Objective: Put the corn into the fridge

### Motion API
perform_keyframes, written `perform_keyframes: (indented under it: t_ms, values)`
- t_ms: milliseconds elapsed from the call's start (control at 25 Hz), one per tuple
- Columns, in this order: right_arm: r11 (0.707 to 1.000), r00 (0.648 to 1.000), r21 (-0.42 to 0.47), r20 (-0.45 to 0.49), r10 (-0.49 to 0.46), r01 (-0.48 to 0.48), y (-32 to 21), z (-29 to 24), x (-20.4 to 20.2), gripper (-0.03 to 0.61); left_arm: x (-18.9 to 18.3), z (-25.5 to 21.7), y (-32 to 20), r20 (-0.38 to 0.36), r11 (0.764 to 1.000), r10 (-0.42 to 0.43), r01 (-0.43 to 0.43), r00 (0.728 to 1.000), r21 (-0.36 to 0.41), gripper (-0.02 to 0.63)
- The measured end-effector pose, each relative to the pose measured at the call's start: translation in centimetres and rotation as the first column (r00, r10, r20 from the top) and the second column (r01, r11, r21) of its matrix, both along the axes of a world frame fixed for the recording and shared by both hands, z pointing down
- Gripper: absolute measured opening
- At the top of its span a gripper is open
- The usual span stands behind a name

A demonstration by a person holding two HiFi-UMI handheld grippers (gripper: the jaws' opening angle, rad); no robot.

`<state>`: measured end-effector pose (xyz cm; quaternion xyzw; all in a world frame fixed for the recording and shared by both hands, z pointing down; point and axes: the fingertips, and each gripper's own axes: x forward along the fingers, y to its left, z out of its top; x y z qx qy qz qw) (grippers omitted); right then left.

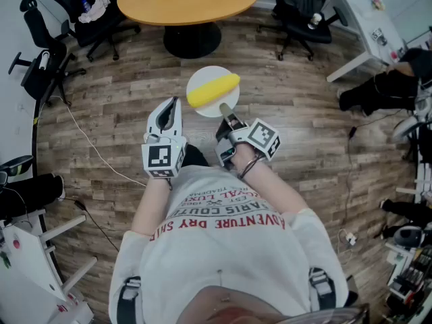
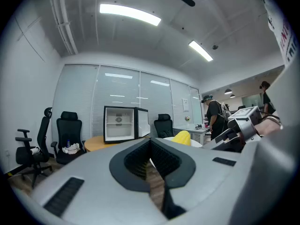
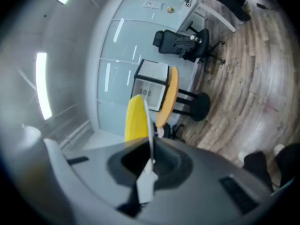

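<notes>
Carry stage. Right gripper (image 1: 225, 111) pinched shut on rim of round white plate (image 1: 210, 111) bearing yellow corn cob (image 1: 212, 90); left gripper (image 1: 173, 106) closed, empty. We keep plate level on approach to small black fridge (image 2: 121, 123), door seemingly open, on round wooden table (image 1: 169, 9). Tilt, we judge, would roll cob off.

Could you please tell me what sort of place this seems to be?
Most likely an office meeting area: black swivel chairs stand beside a round wooden table, glass partition walls with blinds line the far side, and a white desk stands off to one side.
</notes>
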<state>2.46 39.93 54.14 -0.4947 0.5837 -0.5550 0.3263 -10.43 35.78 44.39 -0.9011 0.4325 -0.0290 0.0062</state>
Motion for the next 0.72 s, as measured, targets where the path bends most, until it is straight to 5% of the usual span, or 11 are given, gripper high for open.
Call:
perform_keyframes:
  t_ms: [720]
  values:
    - [1.0, 1.0, 0.017, -0.01, 0.0, 0.0, -0.5, -0.7, 0.9, 0.034, 0.8, 1.1, 0.2, 0.03, 1.0, -0.018, 0.018, 0.999, -0.021, 0.028]
